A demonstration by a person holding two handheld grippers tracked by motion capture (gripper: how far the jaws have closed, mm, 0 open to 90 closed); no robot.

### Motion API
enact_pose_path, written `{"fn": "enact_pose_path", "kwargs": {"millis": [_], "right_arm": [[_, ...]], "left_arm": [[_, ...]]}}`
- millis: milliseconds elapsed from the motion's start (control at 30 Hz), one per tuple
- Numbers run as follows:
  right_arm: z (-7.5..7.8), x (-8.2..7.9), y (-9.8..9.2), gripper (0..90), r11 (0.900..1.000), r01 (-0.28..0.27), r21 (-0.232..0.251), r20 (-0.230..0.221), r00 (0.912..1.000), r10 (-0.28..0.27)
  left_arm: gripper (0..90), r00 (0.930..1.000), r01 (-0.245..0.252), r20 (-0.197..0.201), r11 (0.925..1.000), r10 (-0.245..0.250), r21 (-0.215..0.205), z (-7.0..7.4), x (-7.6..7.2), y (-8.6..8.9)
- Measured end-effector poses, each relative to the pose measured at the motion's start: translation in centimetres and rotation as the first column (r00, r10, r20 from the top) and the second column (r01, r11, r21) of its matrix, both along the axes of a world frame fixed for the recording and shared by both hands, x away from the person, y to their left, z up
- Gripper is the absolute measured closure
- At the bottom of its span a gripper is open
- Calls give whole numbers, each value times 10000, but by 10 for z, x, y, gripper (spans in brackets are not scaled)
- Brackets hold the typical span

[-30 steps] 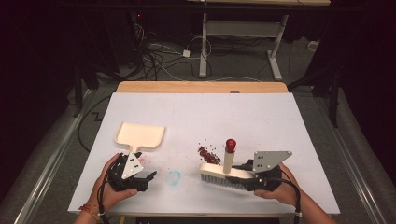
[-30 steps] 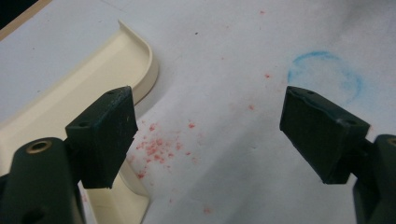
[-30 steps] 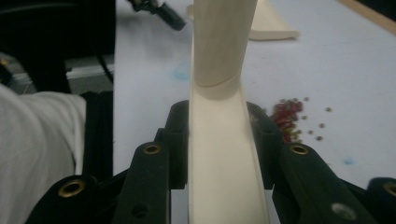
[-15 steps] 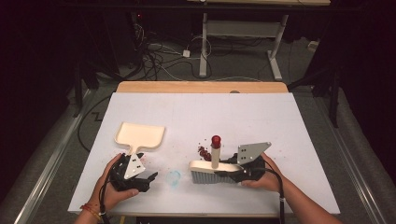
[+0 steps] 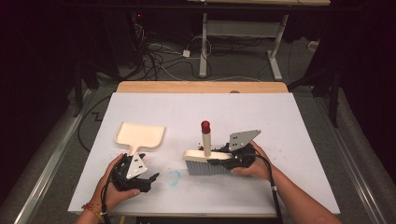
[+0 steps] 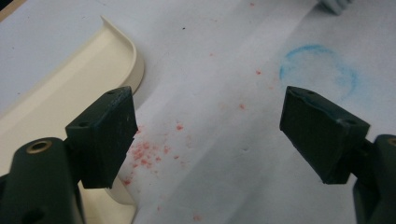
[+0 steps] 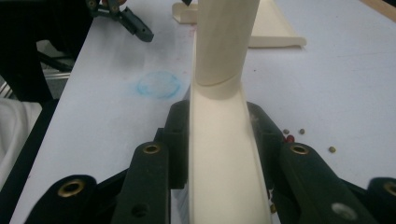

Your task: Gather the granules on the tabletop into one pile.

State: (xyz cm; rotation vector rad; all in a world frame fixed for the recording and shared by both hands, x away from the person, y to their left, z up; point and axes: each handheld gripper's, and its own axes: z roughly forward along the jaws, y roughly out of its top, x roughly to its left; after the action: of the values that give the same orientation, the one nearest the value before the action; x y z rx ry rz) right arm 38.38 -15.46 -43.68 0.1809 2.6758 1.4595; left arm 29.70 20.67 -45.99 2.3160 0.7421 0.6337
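A cream dustpan (image 5: pixel 140 135) lies flat on the white table (image 5: pixel 289 121), its handle toward the person. My left gripper (image 5: pixel 150 182) rests open just right of that handle, with bare table and fine red crumbs (image 6: pixel 144 154) between its jaws (image 6: pixel 208 121); the dustpan's rim (image 6: pixel 60 107) sits beside one jaw. My right gripper (image 5: pixel 224 158) is shut on the cream back of a hand brush (image 5: pixel 208 161) with grey bristles and an upright red-tipped handle (image 5: pixel 205 125). In the right gripper view the jaws (image 7: pixel 218 116) clamp the brush back (image 7: pixel 219 186). Bristles touch the table.
A blue chalk-like ring (image 5: pixel 173 177) is drawn on the table between the two grippers. A few loose red and olive beads (image 7: pixel 292 137) lie beside the brush. A wooden strip (image 5: pixel 201 87) edges the table's far side, with cables and desk legs beyond.
My right gripper has slid the brush leftward across the table toward the dustpan, and the red pile is now hidden behind the brush. The left gripper has stayed put.
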Motion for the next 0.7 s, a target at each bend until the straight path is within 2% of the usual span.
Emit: {"fn": "enact_pose_path", "kwargs": {"millis": [367, 500, 700], "right_arm": [[4, 6, 2, 670, 9995, 257, 156, 180, 9995, -260], [12, 5, -3, 671, 9983, 309, 493, 223, 9992, -320], [31, 5, -14, 670, 9929, 594, 1033, 575, 9962, -655]], "left_arm": [[178, 10000, 1, 26, 10000, -1, -21, 1, 0, 2], [178, 10000, -16, 64, 10000, 16, -37, 2, -1, 3], [178, 9999, -75, 89, 10000, 75, -36, 3, 0, 4]]}}
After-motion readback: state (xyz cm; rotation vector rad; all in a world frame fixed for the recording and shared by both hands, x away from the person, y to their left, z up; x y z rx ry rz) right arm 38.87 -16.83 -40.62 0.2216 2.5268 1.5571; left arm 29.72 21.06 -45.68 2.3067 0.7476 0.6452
